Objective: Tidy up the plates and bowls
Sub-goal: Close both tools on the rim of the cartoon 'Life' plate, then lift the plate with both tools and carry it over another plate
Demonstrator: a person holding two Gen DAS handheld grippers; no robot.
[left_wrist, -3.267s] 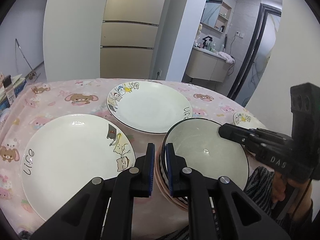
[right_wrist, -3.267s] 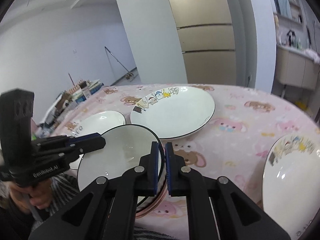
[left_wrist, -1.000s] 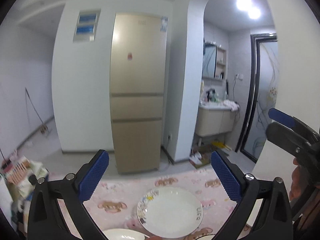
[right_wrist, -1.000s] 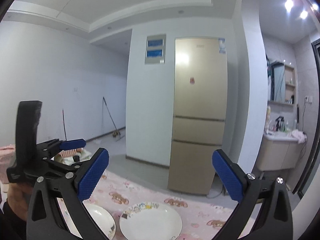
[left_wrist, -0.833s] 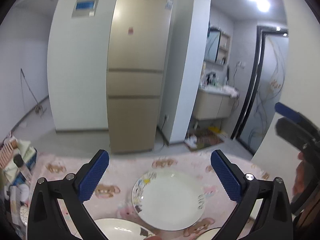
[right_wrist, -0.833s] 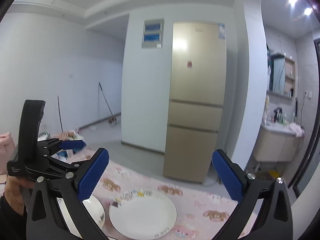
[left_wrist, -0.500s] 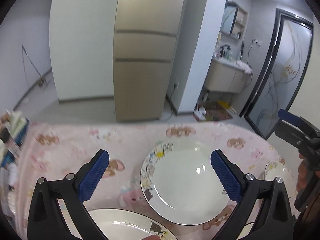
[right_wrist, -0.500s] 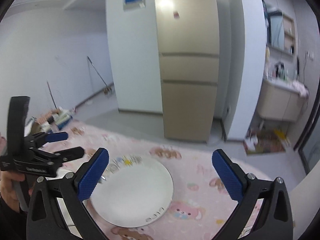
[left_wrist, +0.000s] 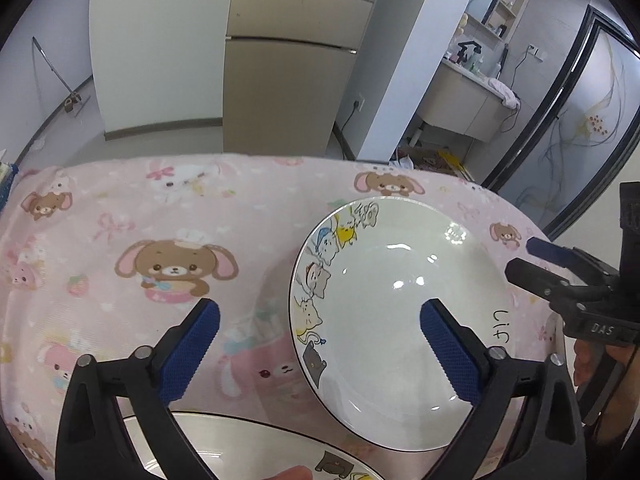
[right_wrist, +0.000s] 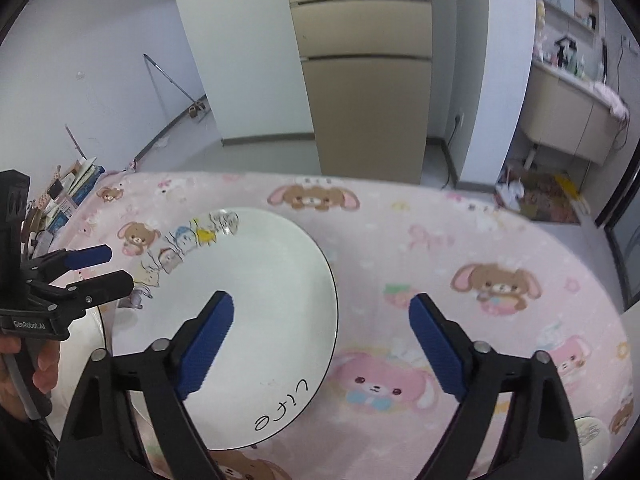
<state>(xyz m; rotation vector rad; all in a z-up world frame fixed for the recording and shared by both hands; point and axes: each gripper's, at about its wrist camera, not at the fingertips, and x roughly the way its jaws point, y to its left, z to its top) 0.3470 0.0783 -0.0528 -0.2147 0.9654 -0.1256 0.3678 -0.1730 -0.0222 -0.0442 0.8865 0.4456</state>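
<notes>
— Plates first: where do they lie?
— One big white plate (left_wrist: 400,320) with cartoon animals on its rim lies flat on the pink tablecloth (left_wrist: 160,220). A second plate (left_wrist: 240,448) shows only its rim at the bottom edge of the left wrist view, just beside the first. In the right wrist view a sliver of another plate (right_wrist: 592,430) sits low on the right, well apart

— And the tongs?
— The left gripper (left_wrist: 320,328) hangs spread wide above the cloth, one blue pad over bare cloth, the other over the plate, pinching nothing. The right gripper (right_wrist: 320,328) is also apart, but its jaws are closing; the plate's right edge lies below the gap, untouched

— What differs from a second ago?
— Then both cameras faced the fridge (left_wrist: 288,60) and the wall, with the table only a strip at the bottom. Now both tilt down and the table fills the views, much closer. The left pads were spread then as now; the right ones stood a little wider. Further back, both pairs were pressed together beside a stack of bowls, which no longer shows
</notes>
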